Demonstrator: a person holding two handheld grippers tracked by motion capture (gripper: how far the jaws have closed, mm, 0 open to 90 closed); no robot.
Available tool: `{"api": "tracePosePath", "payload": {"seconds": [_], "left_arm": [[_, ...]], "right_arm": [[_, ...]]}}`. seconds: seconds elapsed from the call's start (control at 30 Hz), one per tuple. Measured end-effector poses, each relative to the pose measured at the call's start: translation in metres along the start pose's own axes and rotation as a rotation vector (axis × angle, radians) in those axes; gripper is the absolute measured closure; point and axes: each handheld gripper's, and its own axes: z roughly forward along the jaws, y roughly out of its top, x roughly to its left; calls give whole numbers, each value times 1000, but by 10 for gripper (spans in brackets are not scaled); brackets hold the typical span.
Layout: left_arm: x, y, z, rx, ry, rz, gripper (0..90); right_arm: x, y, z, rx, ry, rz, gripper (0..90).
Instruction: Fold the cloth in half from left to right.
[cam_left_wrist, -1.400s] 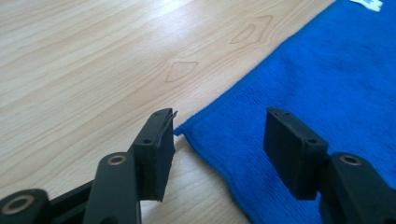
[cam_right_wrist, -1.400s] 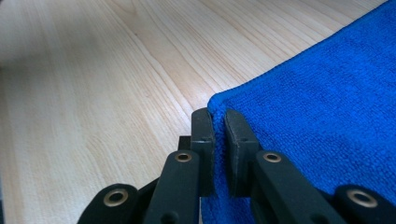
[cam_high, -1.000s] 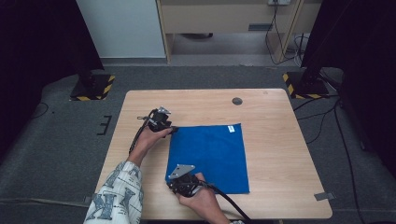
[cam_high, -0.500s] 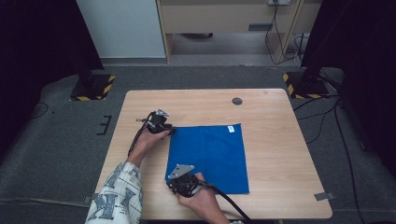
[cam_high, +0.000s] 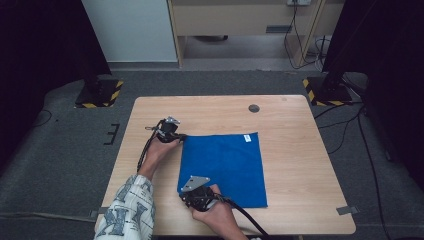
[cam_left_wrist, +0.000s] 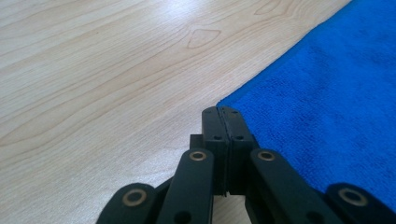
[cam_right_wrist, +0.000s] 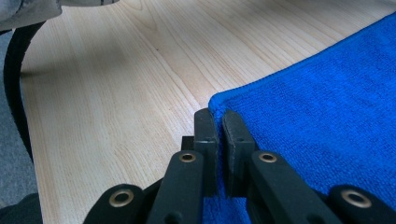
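A blue cloth (cam_high: 225, 165) lies flat on the wooden table (cam_high: 300, 150). My left gripper (cam_high: 180, 137) is at the cloth's far left corner. Its jaws have just been closing and now stand pressed together. In the left gripper view the left gripper (cam_left_wrist: 223, 112) has the corner of the cloth (cam_left_wrist: 336, 93) running in under its tips. My right gripper (cam_high: 186, 193) is at the near left corner. In the right gripper view the right gripper (cam_right_wrist: 219, 116) is shut with blue cloth (cam_right_wrist: 327, 93) pinched between its jaws.
A small white label (cam_high: 247, 138) marks the cloth's far right corner. A dark round hole (cam_high: 254, 108) sits near the table's far edge. Cables trail from both grippers toward the near edge (cam_high: 245, 220). A patterned sleeve (cam_high: 125, 210) covers the left forearm.
Both hands and the cloth stay where they were. The left gripper's jaws have drawn together at the far left corner.
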Motion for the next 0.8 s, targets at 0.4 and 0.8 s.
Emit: {"api": "tracePosePath", "payload": {"seconds": [0.4,0.8], "left_arm": [[0,2,4,-68,-9,-41,660],[-1,-5,7,-33,-13,-41,835]], "right_arm": [[2,-1,2,8,0,-1,865],[2,-1,1,5,-2,1,865]]}}
